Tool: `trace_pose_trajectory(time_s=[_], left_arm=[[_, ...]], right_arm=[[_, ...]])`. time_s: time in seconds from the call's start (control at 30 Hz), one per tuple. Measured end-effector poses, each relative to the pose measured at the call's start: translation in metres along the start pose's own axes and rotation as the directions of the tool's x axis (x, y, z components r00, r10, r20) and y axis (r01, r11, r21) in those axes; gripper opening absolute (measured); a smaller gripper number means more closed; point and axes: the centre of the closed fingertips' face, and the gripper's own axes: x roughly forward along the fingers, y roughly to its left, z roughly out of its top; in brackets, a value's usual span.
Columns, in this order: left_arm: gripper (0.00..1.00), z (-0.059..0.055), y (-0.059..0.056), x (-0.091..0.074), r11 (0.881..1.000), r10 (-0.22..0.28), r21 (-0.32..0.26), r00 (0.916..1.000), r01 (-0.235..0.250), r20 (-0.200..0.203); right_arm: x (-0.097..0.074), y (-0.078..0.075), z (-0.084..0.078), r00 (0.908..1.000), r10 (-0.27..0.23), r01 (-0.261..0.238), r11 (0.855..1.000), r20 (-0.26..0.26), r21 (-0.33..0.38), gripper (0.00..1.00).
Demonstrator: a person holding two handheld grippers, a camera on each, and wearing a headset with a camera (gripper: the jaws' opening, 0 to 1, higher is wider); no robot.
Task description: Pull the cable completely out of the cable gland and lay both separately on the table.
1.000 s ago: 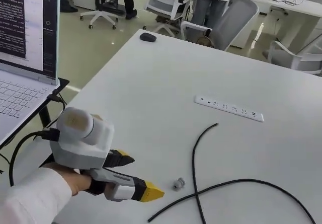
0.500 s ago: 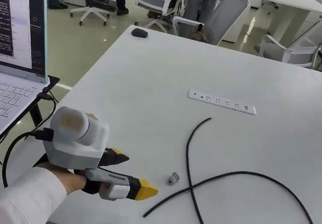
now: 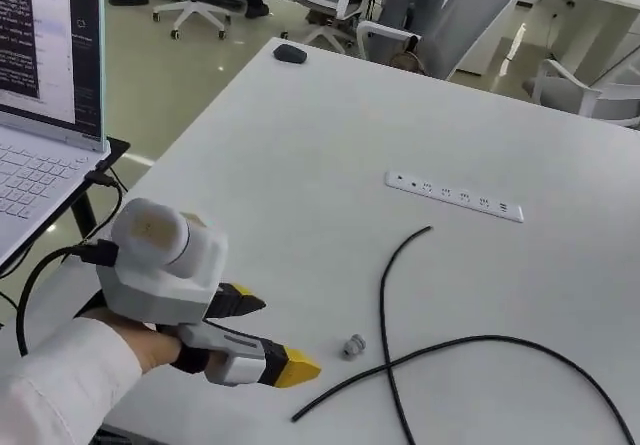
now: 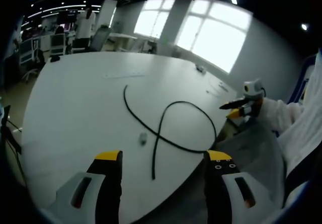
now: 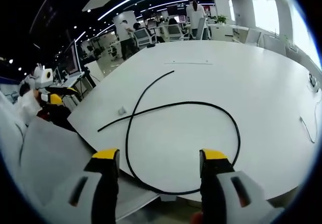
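White bench [image 3: 300, 155] in an open office carries both things. The black cable [image 3: 382, 290] lies in a loose loop that crosses itself. The small grey cable gland [image 3: 353, 346] lies apart from it, at 9 o'clock of the crossing, near the bench edge. The left gripper [image 3: 280, 335] hovers at 9 o'clock of the gland, jaws released and empty. The right gripper [image 5: 160, 154] is also spread and holds nothing. I judge the risk is a careless sweep of a jaw or sleeve, which could roll the gland off the edge.
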Motion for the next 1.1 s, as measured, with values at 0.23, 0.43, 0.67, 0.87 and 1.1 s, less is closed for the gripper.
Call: trace_pose_trajectory(time_s=[0.23, 0.43, 0.67, 0.87, 1.1], left_arm=[[0.66, -0.002, -0.006, 0.005, 1.000, -0.017, 0.002, 0.9998, 0.017, -0.011], [0.65, -0.002, -0.011, 0.008, 1.000, -0.028, -0.006, 0.9996, 0.028, -0.002], [0.65, -0.004, -0.013, 0.011, 0.999, -0.037, -0.011, 0.9993, 0.037, -0.009], [0.65, -0.004, -0.011, 0.012, 0.999, -0.031, -0.017, 0.9995, 0.030, -0.010], [0.65, -0.006, -0.011, 0.012, 0.999, -0.030, -0.019, 0.9995, 0.029, -0.014]], right_arm=[[-0.002, 0.001, 0.003, 0.9999, 0.006, -0.006, 1.000, 0.009, -0.007, 0.67], [-0.003, 0.001, -0.001, 1.0000, 0.003, -0.003, 1.000, 0.005, -0.006, 0.67], [-0.004, 0.000, -0.001, 0.9999, 0.001, -0.001, 1.000, 0.013, 0.004, 0.67], [-0.002, 0.001, -0.003, 0.9999, 0.008, -0.008, 1.000, 0.010, 0.007, 0.67], [0.001, 0.001, -0.002, 0.9998, 0.016, -0.016, 1.000, 0.008, 0.006, 0.67]])
